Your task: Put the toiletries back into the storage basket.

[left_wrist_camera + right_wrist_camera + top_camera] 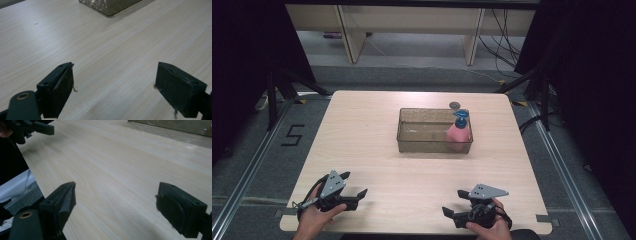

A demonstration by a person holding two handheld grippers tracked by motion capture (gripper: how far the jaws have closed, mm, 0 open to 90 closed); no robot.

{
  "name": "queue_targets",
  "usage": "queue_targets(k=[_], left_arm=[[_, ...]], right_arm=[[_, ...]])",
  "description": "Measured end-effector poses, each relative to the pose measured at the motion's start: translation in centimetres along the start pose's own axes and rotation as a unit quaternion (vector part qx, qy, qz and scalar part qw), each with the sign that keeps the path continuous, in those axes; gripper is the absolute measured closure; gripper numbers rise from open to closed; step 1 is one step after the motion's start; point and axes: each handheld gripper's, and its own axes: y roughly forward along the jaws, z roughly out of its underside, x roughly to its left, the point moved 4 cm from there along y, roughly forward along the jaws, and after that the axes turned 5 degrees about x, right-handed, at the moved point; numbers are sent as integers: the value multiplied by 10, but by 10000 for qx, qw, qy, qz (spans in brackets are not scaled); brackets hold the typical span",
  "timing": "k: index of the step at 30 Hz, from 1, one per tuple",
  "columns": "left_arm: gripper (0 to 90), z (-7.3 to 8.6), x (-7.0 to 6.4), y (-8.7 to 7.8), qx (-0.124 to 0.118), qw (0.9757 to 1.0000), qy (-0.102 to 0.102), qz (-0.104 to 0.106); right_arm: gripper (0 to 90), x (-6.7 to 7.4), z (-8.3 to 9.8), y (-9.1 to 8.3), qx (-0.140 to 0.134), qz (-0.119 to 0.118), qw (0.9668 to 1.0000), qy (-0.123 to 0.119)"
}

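A translucent brownish bin [427,131] stands in the middle of the light wooden table [377,125]. Inside it, at its right end, a pink bottle [458,134] with a blue pump top stands upright. Near the front left edge a hand holds my left gripper [353,184], open and empty, well short of the bin. My right gripper [455,202] is held near the front right edge, also open and empty, pointing leftward. In the left gripper view the open gripper [115,75] hovers over bare wood with a bin corner [107,6] ahead. In the right gripper view the gripper [116,195] is open over the table.
A small dark round object [455,105] lies on the table just behind the bin. The right gripper view catches the other gripper [32,127] at its top left and the bin wall [175,125] at its top right. Dark stands and floor rails flank the table.
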Motion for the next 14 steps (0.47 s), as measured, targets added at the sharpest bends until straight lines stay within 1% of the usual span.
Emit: queue_targets(k=[1, 2, 3, 4, 5, 7, 8, 14], left_arm=[[148, 0, 0, 0, 4, 10000, -25, -1], [149, 0, 0, 0, 5, 10000, -2, 1], [148, 0, 0, 0, 2, 10000, -3, 1], [148, 0, -1, 0, -3, 10000, -30, 10], [148, 0, 0, 0, -6, 10000, 3, 0], [148, 0, 0, 0, -11, 10000, -20, 14], [148, 0, 0, 0, 4, 10000, 8, 0], [148, 0, -1, 0, 15, 10000, -20, 15]], right_arm=[[169, -1, 0, 1, 46, 43, 10000, 6], [169, 0, 0, 2, 13, -38, 10000, 13], [169, 0, 1, 1, 53, -33, 10000, 23], [169, 0, 1, 1, 45, -30, 10000, 17], [169, 0, 1, 2, 33, -32, 10000, 0], [169, 0, 1, 2, 51, -22, 10000, 3], [169, 0, 1, 2, 62, -21, 10000, 11], [169, 0, 1, 3, 51, -22, 10000, -18]])
